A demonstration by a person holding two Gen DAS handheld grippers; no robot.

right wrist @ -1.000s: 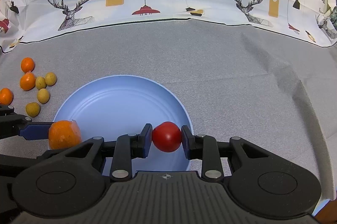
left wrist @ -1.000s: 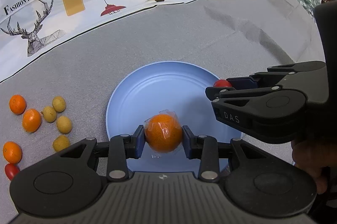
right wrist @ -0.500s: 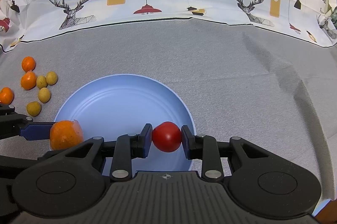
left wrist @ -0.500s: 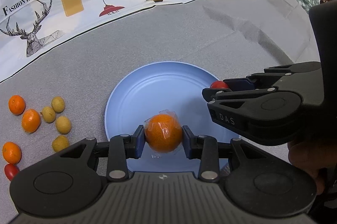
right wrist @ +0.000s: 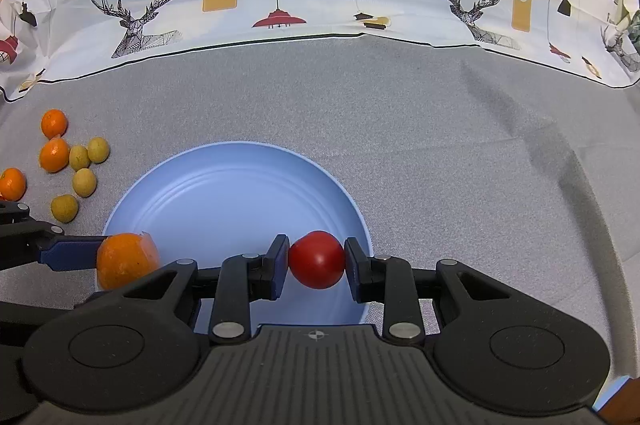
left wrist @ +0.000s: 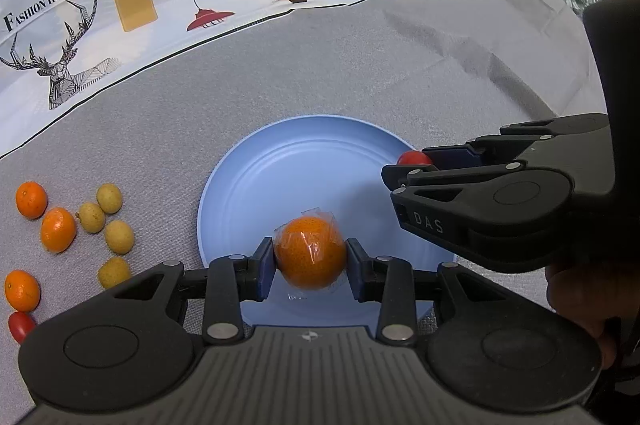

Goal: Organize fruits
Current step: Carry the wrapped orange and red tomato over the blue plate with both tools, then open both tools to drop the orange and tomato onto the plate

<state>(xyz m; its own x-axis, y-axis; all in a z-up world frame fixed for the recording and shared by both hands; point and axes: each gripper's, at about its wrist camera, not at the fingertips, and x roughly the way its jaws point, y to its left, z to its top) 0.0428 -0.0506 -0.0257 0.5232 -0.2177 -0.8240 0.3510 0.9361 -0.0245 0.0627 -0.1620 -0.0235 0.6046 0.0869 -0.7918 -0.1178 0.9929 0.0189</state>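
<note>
Plate: empty, right under both yr grippers. Shallow rim, so if you let go from high up, round fruit prob rolls off onto the cloth.
Right gripper: clamped on the tomato, held over the plate edge nearest that gripper. Drop it there and it may land on the rim and bounce out. Squeeze harder and the skin could split.
Left gripper: clamped on the orange, which sits in clear wrap, over the plate's near part. Wrap looks slick, so it may slip or stick to a pad when you open.
Grippers tog.: close side by side. Lower both at once and they could knock, esp. the right one crossing in front of yr left.
Loose fruit: oranges, small yellow-green ones and a 2nd tomato lie well off to the left of the left gripper. Swing wide going back and you'll scatter them.
</note>
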